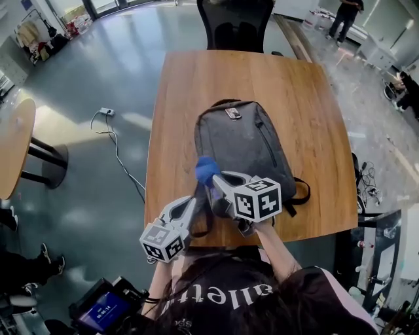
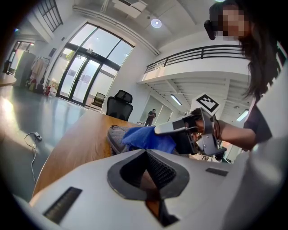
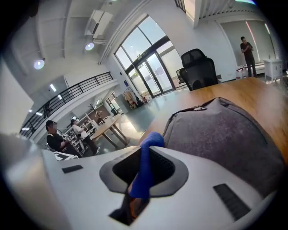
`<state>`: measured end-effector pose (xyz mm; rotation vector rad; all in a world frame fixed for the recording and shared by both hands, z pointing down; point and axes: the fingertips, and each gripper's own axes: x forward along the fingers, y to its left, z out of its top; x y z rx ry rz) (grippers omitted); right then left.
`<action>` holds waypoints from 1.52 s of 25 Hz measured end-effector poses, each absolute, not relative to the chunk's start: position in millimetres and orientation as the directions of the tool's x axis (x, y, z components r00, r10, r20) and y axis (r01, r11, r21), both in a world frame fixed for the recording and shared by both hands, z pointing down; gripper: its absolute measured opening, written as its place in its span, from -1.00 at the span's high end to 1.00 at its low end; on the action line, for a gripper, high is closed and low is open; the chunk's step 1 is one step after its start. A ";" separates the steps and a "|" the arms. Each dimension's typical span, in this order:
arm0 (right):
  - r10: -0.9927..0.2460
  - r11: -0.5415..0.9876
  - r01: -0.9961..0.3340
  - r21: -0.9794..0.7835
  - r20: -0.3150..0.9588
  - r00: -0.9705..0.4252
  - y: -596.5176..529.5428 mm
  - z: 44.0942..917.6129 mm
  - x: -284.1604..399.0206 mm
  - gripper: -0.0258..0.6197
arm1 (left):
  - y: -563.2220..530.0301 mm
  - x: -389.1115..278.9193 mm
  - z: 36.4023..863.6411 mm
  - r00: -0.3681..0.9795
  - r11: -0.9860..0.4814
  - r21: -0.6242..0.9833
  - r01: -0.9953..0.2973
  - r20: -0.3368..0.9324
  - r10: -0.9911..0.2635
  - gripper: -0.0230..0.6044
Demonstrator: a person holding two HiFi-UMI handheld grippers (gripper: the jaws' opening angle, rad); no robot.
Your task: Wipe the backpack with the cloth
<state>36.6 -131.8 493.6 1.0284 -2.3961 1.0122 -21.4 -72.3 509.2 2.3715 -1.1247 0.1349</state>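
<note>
A grey backpack lies flat on the wooden table, its top handle at the far end. My right gripper is shut on a blue cloth at the backpack's near left corner. In the right gripper view the cloth sticks up between the jaws, with the backpack just beyond. My left gripper sits beside it at the table's near edge, jaws pressed together. A black strap crosses its tip; I cannot tell whether it is held. The left gripper view shows the cloth in the right gripper.
A black office chair stands at the table's far end. On the floor to the left are a cable and a round wooden table. Another black strap trails from the backpack's near right. A person stands far off.
</note>
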 end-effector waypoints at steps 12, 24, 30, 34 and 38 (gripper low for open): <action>-0.679 0.248 -0.888 -0.387 0.584 -0.445 -154.0 479.4 210.4 0.73 | -81.8 -14.4 507.0 0.673 -0.551 0.401 -0.732 0.294 -0.679 0.92; -0.688 0.058 -0.965 -0.257 0.690 -0.225 -145.2 505.9 339.5 0.73 | -82.9 -13.5 507.6 0.670 -0.548 0.397 -0.736 0.308 -0.676 0.92; -0.741 0.242 -0.908 -0.341 0.540 -0.400 -170.0 440.7 258.0 0.73 | -82.8 -15.0 510.8 0.665 -0.539 0.403 -0.740 0.313 -0.678 0.92; -0.682 0.421 -0.812 -0.404 0.449 -0.577 -189.9 414.6 153.6 0.73 | -83.8 -17.8 511.4 0.663 -0.537 0.405 -0.740 0.310 -0.681 0.92; -0.553 0.526 -0.718 -0.455 0.459 -0.695 -197.2 434.4 55.7 0.73 | -83.3 -19.0 512.7 0.662 -0.534 0.408 -0.741 0.309 -0.683 0.92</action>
